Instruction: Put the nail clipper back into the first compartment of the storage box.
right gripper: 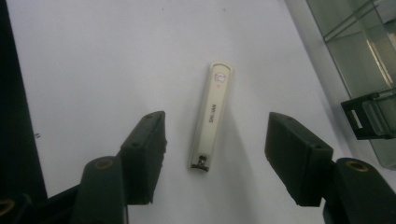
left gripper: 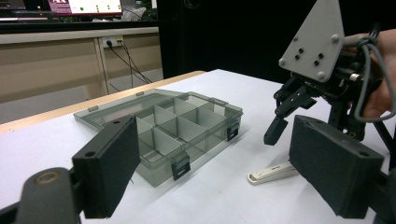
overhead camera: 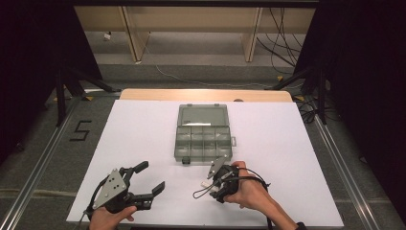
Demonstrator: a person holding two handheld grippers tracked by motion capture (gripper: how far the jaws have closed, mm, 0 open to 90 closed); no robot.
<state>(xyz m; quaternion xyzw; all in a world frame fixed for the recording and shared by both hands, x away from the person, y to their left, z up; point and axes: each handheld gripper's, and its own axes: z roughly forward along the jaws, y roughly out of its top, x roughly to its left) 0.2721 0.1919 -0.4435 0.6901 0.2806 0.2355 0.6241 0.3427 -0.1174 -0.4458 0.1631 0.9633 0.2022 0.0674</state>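
Nail clipper [right gripper: 212, 116] lies flat on the white worktop [overhead camera: 143, 129], between the right gripper's [right gripper: 215, 158] parted jaws, untouched. Just beyond, the compartment box [overhead camera: 203, 139] sits open, compartments empty. Left gripper [overhead camera: 148, 179] rests low, jaws wide.

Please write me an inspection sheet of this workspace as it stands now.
Surface: white table top, wooden edge at the far side.
Job's things: nail clipper lying flat near the organizer box, which is open with its lid laid back and compartments that look empty.
Clutter: nothing seen.
Grippers: right gripper pointing down over the clipper, jaws either side, not touching; left gripper open, nothing between its jaws.
Cables: loop trailing from the right gripper; wires on the floor.
Surroundings: wooden furniture, dark stands.
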